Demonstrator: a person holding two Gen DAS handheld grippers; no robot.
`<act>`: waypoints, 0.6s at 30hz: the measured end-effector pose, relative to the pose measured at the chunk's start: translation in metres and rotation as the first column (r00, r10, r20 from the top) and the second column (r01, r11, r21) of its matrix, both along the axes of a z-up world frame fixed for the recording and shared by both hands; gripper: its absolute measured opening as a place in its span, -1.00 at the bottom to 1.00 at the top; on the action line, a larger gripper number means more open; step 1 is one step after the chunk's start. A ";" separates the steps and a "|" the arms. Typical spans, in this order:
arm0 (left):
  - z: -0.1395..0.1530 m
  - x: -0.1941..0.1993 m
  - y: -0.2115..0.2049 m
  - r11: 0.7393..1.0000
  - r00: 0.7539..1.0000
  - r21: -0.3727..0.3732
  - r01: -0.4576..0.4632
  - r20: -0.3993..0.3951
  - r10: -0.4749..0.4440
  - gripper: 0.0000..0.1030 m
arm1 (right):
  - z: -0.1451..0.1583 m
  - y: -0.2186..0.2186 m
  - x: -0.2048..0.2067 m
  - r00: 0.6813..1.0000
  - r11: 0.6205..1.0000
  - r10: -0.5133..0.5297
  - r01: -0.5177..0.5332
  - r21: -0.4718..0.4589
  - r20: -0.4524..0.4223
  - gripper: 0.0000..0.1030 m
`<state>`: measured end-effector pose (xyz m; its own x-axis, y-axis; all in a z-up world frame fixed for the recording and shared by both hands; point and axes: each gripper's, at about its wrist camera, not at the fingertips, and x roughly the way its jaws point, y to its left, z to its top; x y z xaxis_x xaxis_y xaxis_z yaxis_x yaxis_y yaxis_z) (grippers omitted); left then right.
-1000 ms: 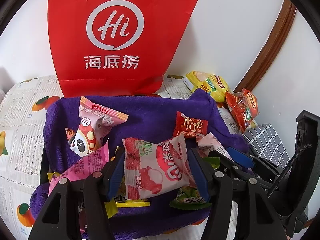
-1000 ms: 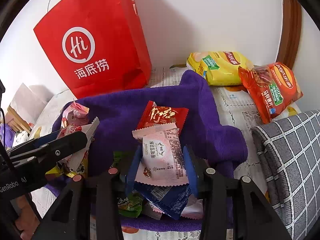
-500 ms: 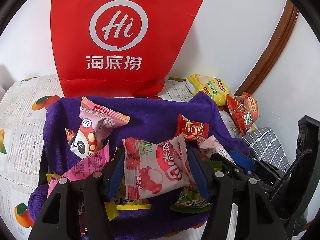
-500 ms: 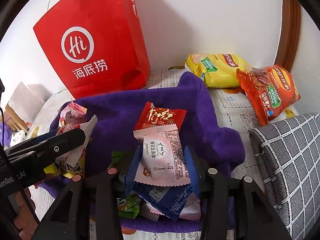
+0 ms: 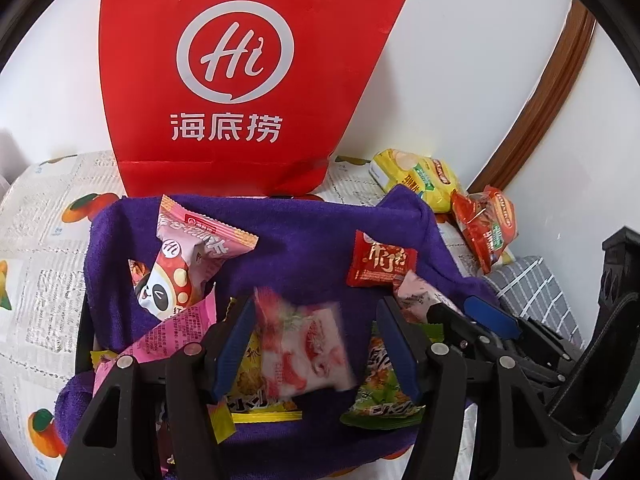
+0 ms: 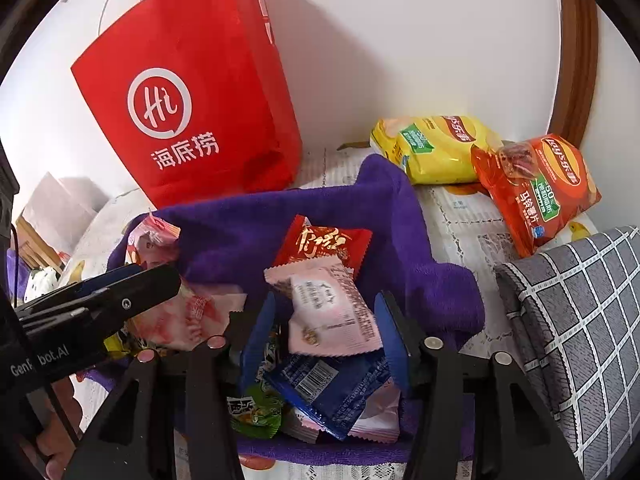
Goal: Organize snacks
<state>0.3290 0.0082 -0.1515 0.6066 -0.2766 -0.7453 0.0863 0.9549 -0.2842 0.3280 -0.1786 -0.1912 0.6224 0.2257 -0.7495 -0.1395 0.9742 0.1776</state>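
Several snack packets lie heaped on a purple towel (image 5: 304, 248). Between the fingers of my left gripper (image 5: 316, 308) a pink strawberry packet (image 5: 304, 352) shows blurred, with a gap to the right pad, so nothing is gripped. My right gripper (image 6: 326, 300) has its jaws opening. A pale pink packet (image 6: 332, 312) lies tilted between them, clear of both pads, on a blue packet (image 6: 332, 388). A small red packet (image 6: 324, 244) sits just beyond. The left gripper's finger (image 6: 120, 300) shows at the left of the right wrist view.
A red paper bag (image 5: 240, 80) stands against the wall behind the towel. Yellow (image 6: 432, 148) and orange (image 6: 536, 188) chip bags lie at the back right. A grey checked cushion (image 6: 580, 320) is on the right. A panda packet (image 5: 180, 264) and a green packet (image 5: 380, 392) rest on the towel.
The strawberry packet has come free of the left pads and blurs as it drops. The right jaws have widened and the pale pink packet has tipped over loose between them.
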 end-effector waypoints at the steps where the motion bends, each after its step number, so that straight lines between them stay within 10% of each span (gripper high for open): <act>1: 0.001 0.000 0.001 1.000 1.000 -0.008 0.002 0.002 -0.002 0.19 | 0.000 0.001 0.000 1.000 1.000 0.001 -0.001 -0.002 0.004 0.06; 18: 0.025 -0.008 0.006 1.000 0.999 -0.007 -0.003 0.040 0.004 0.38 | -0.001 0.002 -0.002 0.999 0.999 0.030 -0.029 0.031 -0.023 0.14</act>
